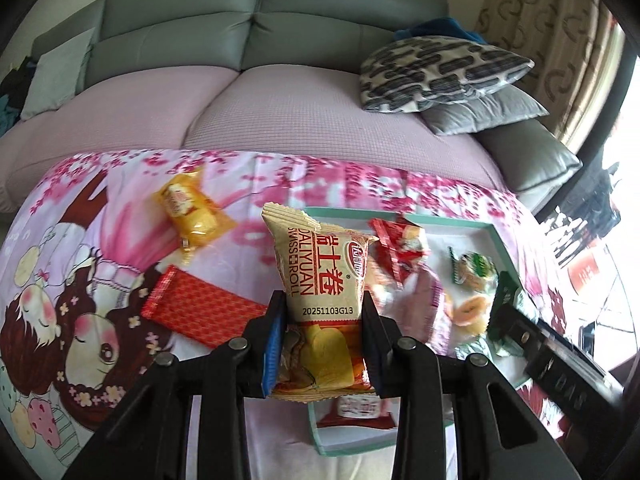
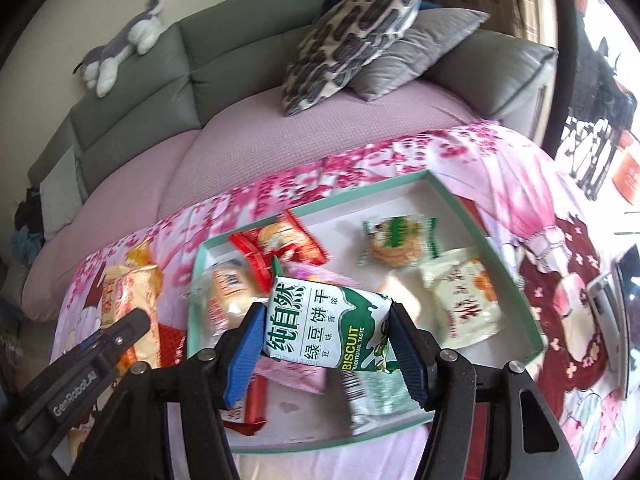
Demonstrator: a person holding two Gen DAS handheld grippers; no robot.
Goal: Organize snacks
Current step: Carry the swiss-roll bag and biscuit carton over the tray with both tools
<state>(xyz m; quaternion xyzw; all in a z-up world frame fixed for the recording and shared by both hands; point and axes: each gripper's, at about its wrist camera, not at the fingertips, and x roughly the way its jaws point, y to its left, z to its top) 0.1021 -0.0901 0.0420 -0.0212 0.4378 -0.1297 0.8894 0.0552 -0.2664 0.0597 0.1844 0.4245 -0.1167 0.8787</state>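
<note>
Across the left wrist view from left to right, a red patterned packet (image 1: 200,307) lies flat at centre left on the cartoon-print cloth (image 1: 80,264), a yellow cake packet (image 1: 192,216) lies above it, and at centre the left gripper (image 1: 324,344) is closed on a Swiss roll packet (image 1: 320,280), both pads pressing its sides. That packet stands with its long axis running up the frame, crimped end pointing away from the camera and printed lettering reading sideways. To the right sits the teal tray (image 1: 496,236), already holding several snacks. In the right wrist view, the other gripper and its packet show at lower left, the tray (image 2: 492,240) fills the middle, and the right gripper (image 2: 326,340) is clamped on a green mung bean biscuit packet (image 2: 328,328), held above the tray's near half. This packet's long axis lies across the frame, tilted down to the right, one crimped end at each pad. The step in hand looks like carrying loose snacks into the tray, with both grippers loaded. The next move probably calls for lowering each packet onto a bare patch of tray floor, the upper middle looking freest, then spreading the fingers to release without piling on the packets underneath.
</note>
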